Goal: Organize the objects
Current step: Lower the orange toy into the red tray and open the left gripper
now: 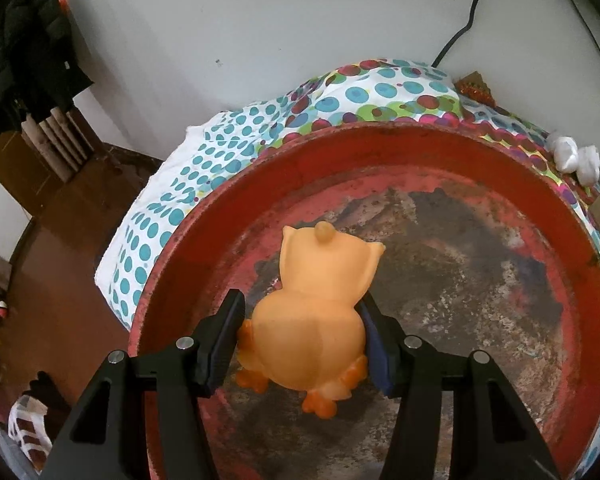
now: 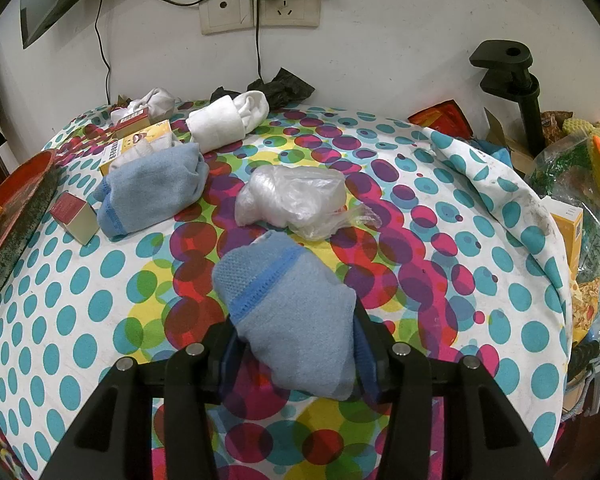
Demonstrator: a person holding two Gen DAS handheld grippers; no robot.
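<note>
- Directly between the pads of the left gripper [image 1: 302, 340] sits the orange toy [image 1: 316, 320], pinched at its body, long axis pointing away, over the red tray [image 1: 460, 148].
- Meanwhile the right gripper [image 2: 296, 354] pinches a blue sock [image 2: 288, 304] just above the dotted cloth [image 2: 440, 264]; the tray lies far to its left.

Between my left gripper's [image 1: 300, 334] black fingers sits a pale orange toy [image 1: 320, 312] with deeper orange feet, over a red tray [image 1: 580, 264] (worn grey-brown in the middle). My right gripper [image 2: 296, 354] pinches a light blue sock [image 2: 288, 312] with a darker blue band; beneath it the cloth [image 2: 100, 300] shows teal, magenta, yellow dots on white.
</note>
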